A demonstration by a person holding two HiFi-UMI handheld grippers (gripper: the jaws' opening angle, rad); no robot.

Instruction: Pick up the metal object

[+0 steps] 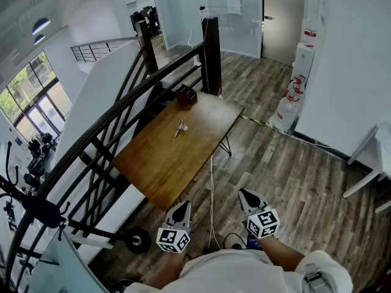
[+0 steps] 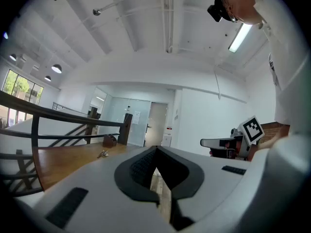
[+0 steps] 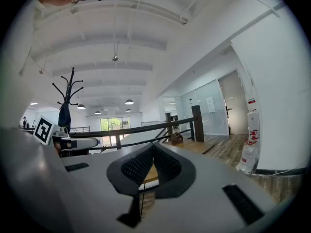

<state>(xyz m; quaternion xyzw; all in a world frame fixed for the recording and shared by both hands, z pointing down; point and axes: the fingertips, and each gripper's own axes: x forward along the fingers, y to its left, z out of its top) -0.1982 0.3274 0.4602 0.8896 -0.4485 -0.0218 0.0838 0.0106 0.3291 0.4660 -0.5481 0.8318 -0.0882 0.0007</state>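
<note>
From the head camera I see a long brown wooden table beside a dark curved stair railing. A small silvery metal object lies near the table's middle, well apart from a dark brown box at the far end. My left gripper sits by the table's near edge. My right gripper hangs over the grey-brown plank floor. Both point forward, jaws together.

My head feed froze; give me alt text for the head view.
A small metal object lies on a wooden table, with a dark box at the far end by a stair railing. The left gripper and right gripper are low near the person's body, well short of the object, holding nothing.
</note>
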